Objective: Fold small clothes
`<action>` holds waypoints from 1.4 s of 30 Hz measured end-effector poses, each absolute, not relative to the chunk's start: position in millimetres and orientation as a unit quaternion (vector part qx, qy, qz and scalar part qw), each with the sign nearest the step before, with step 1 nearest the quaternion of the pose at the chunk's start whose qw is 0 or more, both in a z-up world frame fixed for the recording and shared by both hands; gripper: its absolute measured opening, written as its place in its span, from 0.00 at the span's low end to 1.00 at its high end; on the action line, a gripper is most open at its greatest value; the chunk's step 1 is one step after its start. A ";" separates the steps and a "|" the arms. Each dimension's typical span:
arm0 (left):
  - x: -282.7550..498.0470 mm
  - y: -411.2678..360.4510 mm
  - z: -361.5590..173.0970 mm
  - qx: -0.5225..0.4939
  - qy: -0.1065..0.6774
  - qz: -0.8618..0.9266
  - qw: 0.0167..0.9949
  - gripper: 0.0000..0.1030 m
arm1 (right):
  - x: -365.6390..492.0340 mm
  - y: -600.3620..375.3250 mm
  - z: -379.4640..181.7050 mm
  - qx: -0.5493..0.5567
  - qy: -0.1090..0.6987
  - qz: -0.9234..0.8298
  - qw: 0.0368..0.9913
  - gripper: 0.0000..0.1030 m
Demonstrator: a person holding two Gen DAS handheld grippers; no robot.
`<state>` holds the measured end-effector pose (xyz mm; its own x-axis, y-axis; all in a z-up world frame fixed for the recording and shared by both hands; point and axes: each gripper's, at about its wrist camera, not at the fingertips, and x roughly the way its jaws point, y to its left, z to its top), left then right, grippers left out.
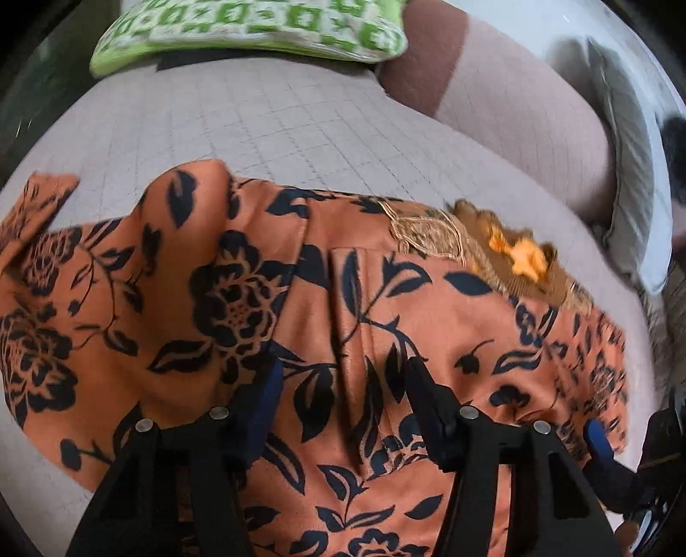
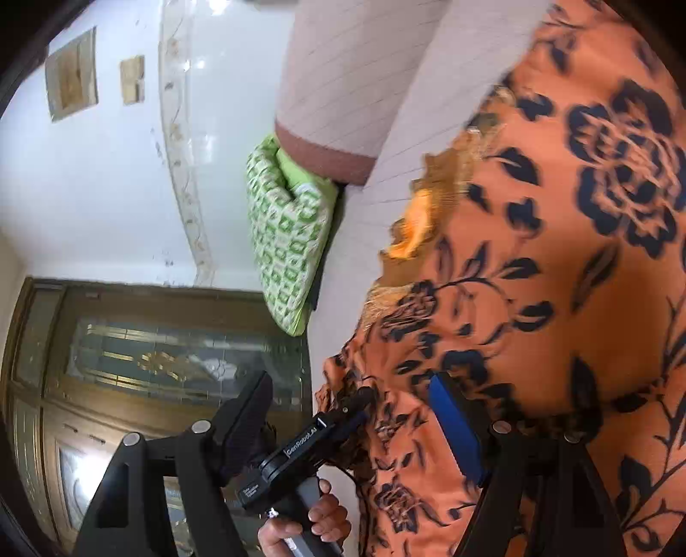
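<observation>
Orange floral garment [image 1: 257, 300] on the sofa [image 1: 257, 128] — left tool [image 1: 343, 377] and right tool [image 2: 356, 407] both spread.

Soft matt cloth in the orange floral garment [image 1: 266, 300], gold embroidered trim [image 1: 428, 235] rough at its neckline. Quilted beige sofa cover [image 1: 257, 115], stitched in squares. Woven green cushion [image 1: 257, 30] upper centre. Glossy wall [image 2: 107, 193], polished wooden door [image 2: 51, 385] lower left.

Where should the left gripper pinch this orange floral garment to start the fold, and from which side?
Pinch the orange floral garment at its near hem, coming from above. It lies spread flat on the quilted cushion, and the left gripper already straddles a raised crease there.
</observation>
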<state>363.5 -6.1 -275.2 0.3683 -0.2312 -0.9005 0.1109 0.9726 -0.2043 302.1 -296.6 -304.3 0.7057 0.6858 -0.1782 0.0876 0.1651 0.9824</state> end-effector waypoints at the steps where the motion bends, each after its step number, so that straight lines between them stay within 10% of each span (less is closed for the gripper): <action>1: 363.2 -9.5 -274.3 -0.048 0.548 -0.108 0.828 0.58 | 302.1 -296.0 -311.0 0.613 0.317 0.210 0.692 0.76; 7: 364.8 -18.4 -271.7 -0.077 0.534 -0.139 0.831 0.34 | 301.4 -288.5 -330.5 0.603 0.293 0.211 0.712 0.72; 26: 366.8 33.8 -266.7 -0.207 0.540 -0.142 0.803 0.47 | 301.2 -284.0 -335.7 0.579 0.301 0.232 0.721 0.72; 42: 359.7 13.4 -279.6 -0.211 0.583 -0.202 0.758 0.29 | 303.7 -278.3 -333.6 0.562 0.305 0.229 0.734 0.72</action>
<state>359.7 13.4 -279.6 0.2390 -0.5523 -0.7986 0.0604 0.8293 -0.5555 303.7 -278.3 -333.6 0.7091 0.6791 -0.1900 0.0068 0.2629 0.9648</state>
